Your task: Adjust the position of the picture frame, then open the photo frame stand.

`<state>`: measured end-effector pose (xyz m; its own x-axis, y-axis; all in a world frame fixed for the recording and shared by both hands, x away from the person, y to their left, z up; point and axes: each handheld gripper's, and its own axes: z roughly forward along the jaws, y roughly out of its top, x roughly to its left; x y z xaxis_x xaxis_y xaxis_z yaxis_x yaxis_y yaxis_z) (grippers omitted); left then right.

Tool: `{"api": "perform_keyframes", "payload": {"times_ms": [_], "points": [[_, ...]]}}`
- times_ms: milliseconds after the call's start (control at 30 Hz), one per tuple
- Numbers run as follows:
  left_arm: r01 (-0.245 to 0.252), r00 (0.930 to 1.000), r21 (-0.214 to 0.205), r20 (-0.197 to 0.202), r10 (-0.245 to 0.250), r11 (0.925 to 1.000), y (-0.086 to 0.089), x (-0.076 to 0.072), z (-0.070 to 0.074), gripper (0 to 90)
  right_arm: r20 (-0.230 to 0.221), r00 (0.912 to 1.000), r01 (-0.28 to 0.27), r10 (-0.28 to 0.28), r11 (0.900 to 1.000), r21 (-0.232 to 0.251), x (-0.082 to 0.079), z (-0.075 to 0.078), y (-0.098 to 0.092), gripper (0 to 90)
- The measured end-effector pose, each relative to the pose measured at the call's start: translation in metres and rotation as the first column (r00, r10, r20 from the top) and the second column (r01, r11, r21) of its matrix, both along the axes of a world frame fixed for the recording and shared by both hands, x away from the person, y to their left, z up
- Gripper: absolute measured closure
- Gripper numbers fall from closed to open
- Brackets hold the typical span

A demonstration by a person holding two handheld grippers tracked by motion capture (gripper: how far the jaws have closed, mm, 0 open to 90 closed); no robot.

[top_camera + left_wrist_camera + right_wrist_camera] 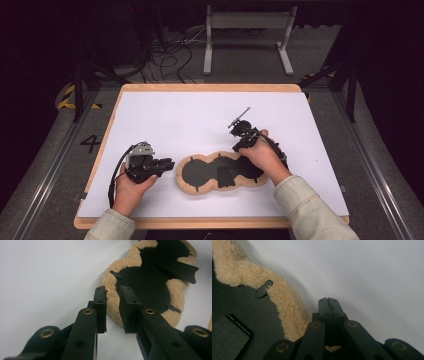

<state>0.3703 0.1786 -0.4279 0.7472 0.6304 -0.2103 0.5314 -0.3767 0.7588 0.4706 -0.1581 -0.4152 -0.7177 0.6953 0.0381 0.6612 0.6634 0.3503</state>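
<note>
Fleece pad (pixel 220 172) lies between both grippers — left (pixel 112 300) jaws apart (at its rim), right (pixel 328 305) together.

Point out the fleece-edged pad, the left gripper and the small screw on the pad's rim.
fleece-edged pad (pixel 186 186): high view, tan fleece border.
left gripper (pixel 113 293): left gripper view, gap between its open jaws.
small screw (pixel 269 283): right gripper view, its head.

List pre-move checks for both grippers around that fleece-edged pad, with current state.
1. Left gripper open: ok, clear gap between jaws.
2. Left gripper lined up on fleece rim: ok, tips straddle the pad's edge.
3. Right gripper empty: ok, jaws shut with nothing between.
4. Right gripper clear of fleece-edged pad: cannot tell, it sits right beside the rim.
5. Pad lying flat on white sheet: ok.
</note>
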Motion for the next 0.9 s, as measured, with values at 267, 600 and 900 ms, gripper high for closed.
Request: {"api": "perform_keyframes", "payload": {"times_ms": [267,600,900], "points": [[0.003,1.0000,-0.009,-0.004,-0.003,1.0000,-0.002,0.002,0.000,76.2,0.012,0.9999,-0.002,0.001,0.9998,0.020,-0.014,0.000,-0.009,90.0],[-0.009,0.9999,-0.025,0.009,0.010,0.9996,-0.003,0.004,0.003,72.1,0.200,0.9794,-0.063,0.029,0.9840,0.167,-0.052,0.021,-0.026,90.0],[-0.013,0.9997,-0.035,0.018,0.013,0.9993,-0.005,0.005,0.006,68.2,0.259,0.9630,-0.164,0.074,0.9244,0.344,-0.096,0.037,-0.036,90.0]]}}
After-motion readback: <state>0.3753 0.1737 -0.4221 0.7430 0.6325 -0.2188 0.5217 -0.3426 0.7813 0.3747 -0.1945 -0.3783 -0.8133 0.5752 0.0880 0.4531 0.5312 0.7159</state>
